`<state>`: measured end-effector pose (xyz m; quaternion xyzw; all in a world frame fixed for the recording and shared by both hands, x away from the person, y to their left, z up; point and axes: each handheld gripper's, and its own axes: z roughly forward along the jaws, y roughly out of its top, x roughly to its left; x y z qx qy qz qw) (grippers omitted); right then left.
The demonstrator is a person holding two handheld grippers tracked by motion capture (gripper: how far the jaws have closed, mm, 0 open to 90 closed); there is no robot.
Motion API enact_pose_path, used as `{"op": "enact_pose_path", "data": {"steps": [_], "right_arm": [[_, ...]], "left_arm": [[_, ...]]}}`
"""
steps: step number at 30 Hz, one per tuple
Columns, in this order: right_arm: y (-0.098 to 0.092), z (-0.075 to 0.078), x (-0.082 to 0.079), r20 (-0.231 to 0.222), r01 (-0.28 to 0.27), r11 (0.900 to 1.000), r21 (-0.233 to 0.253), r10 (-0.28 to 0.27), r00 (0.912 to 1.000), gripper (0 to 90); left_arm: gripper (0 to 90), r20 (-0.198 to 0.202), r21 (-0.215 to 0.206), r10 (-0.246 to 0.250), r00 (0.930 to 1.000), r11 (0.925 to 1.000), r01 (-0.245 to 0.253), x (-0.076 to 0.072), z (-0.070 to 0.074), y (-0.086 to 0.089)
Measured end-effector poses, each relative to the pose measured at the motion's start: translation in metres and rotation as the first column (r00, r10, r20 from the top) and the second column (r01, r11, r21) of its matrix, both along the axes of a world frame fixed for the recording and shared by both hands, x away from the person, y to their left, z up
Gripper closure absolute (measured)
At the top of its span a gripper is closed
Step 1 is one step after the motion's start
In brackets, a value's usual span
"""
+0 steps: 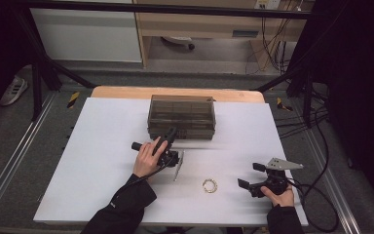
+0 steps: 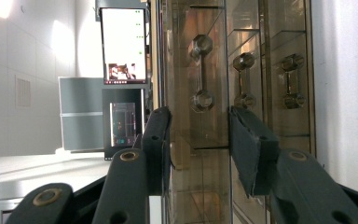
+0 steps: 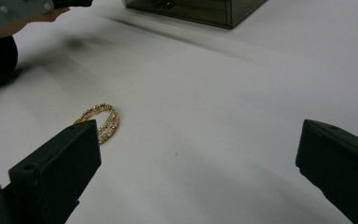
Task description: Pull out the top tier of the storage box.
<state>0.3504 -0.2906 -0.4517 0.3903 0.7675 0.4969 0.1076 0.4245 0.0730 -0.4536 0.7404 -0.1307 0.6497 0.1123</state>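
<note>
Currently I have the left claw [image 1: 171, 132] rolled on its side at the front of the smoky clear drawer box [image 1: 181, 117], jaws part open and straddling a front edge near the small drawer handles [image 2: 201, 70]. No handle sits between the pads [image 2: 254, 140] yet; I cannot tell whether they touch the panel.

The right claw [image 1: 249, 176] rests low near the front right of the white surface [image 1: 97, 161], jaws spread wide and holding nothing. The gold bracelet [image 1: 210, 185] lies flat on the surface between the two hands, just beside the right claw's left pad in the right gripper view [image 3: 100, 120], well apart from the box.

Risks as I judge them:
- The box is light and unrestrained. Pulling a drawer with one claw may drag the whole box forward instead of opening it.
- The handles are small and smooth. An off-centre grip may slip off or close on the panel edge.
- The bracelet is thin and flat. A steep approach may push it along the surface, or pinch only one strand so it dangles and drops.
</note>
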Motion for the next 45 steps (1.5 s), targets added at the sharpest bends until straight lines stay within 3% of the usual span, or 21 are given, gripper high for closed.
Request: {"op": "enact_pose_path", "data": {"steps": [45], "right_arm": [[0.0,0.0,0.0,-0.001,0.004,1.0,-0.003,-0.004,1.0,0.5]], "left_arm": [[60.0,0.006,0.002,-0.013,0.9999,0.9999,0.013,-0.02,0.0,0.003]]}}
